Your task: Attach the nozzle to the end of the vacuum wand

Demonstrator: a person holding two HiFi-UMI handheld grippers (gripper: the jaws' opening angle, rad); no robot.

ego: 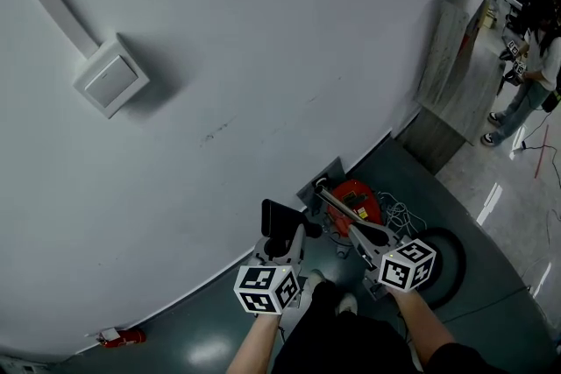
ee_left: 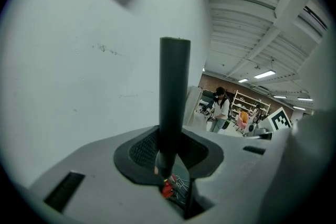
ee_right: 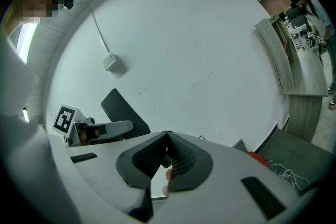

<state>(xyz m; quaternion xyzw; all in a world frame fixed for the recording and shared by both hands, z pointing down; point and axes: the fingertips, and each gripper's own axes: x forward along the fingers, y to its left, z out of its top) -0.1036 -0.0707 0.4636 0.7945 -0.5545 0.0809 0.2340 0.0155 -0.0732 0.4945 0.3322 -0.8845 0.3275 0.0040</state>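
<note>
We judge that we are at the approach, with nothing joined yet; our left gripper [ego: 283, 236] is clamped on the dark nozzle [ee_left: 174, 92], which stands upright out of its jaws; our right gripper [ee_right: 168, 152] has its jaws pressed together, and we see nothing between them. The vacuum wand [ego: 342, 206] slants up from the red vacuum body [ego: 361, 194] near the right gripper. Next, we think, the right must open and steady that wand; the left then lines the nozzle up with its end.

No lettering is legible; the left gripper [ee_left: 169, 159] and right gripper [ee_right: 167, 155] carry only square coded markers [ego: 266, 289].
</note>
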